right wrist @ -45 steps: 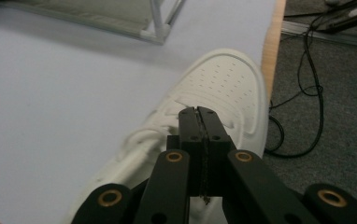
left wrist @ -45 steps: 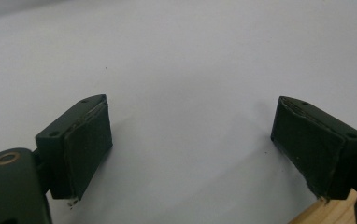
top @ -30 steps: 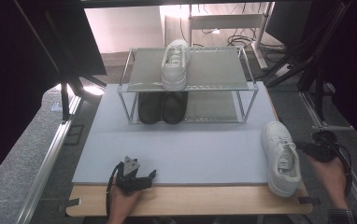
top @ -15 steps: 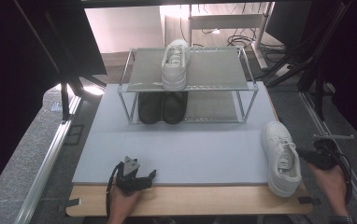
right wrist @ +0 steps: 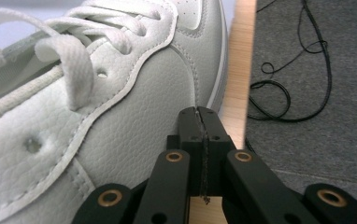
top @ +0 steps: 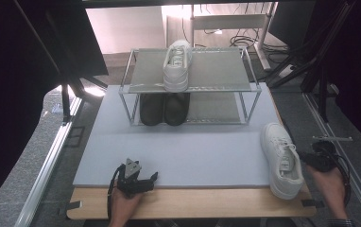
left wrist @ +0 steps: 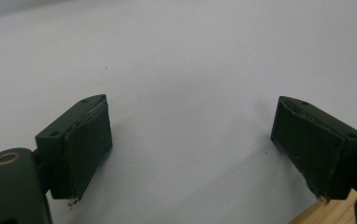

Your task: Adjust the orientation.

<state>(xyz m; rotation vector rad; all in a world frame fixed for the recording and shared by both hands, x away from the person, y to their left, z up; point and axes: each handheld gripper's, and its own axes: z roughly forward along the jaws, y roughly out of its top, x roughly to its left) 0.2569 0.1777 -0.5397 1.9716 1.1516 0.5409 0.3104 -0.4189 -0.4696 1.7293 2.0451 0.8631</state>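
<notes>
A: Item, white sneaker?
B: Table's right front edge, on the grey mat.
A: Right gripper?
B: Jaws pressed together, beside the sneaker's side.
A: Left gripper?
B: Jaws wide, over mat.

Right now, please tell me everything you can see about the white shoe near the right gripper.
The white shoe is a lace-up sneaker of grained, leather-like material with white laces and small vent holes. It lies upright at the table's front right, partly on the grey mat. The right gripper, jaws shut, is right beside its side.
</notes>
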